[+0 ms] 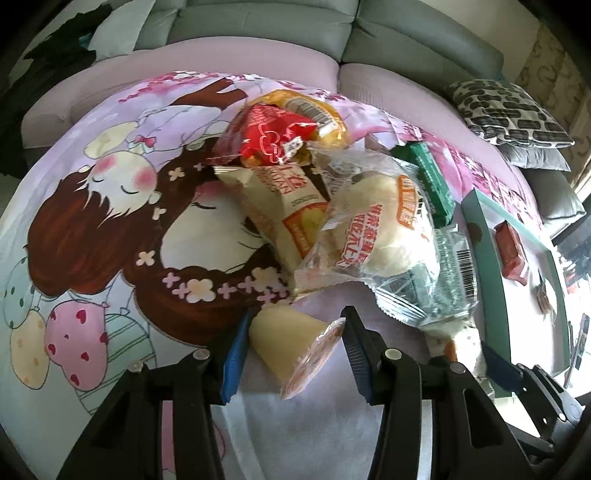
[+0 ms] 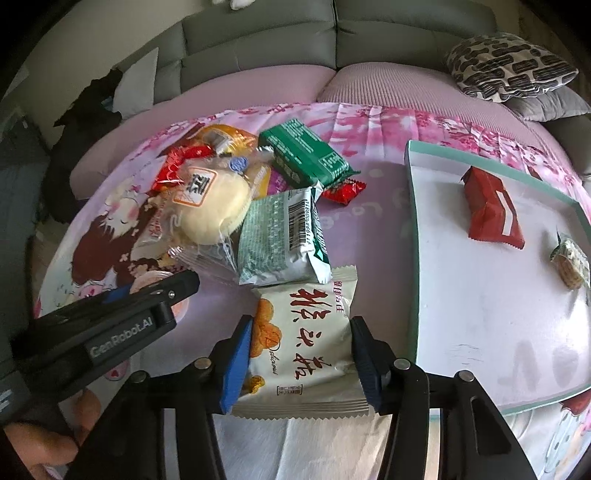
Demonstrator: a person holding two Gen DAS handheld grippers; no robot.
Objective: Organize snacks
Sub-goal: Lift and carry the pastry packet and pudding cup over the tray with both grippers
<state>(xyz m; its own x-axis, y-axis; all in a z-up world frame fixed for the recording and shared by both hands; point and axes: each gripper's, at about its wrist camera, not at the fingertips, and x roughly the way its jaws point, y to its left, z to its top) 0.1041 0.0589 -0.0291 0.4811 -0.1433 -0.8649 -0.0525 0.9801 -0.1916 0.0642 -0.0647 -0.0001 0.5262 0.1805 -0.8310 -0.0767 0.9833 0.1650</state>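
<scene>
Grey sofa backrest (image 2: 258, 33) behind lilac seat cushions (image 1: 221, 62); cartoon-print sheet (image 1: 92, 221) spread over them. Black-and-white patterned pillow (image 2: 509, 66) atop a grey pillow (image 2: 550, 105), far right.

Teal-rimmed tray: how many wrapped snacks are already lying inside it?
2. A red foil packet lies near the far end of the shallow teal-rimmed tray; a small clear-wrapped biscuit sits by its right edge. Frame edges may hide more.

snack pile (image 2: 236, 206) left, tray (image 2: 480, 332) mostly bare
</scene>
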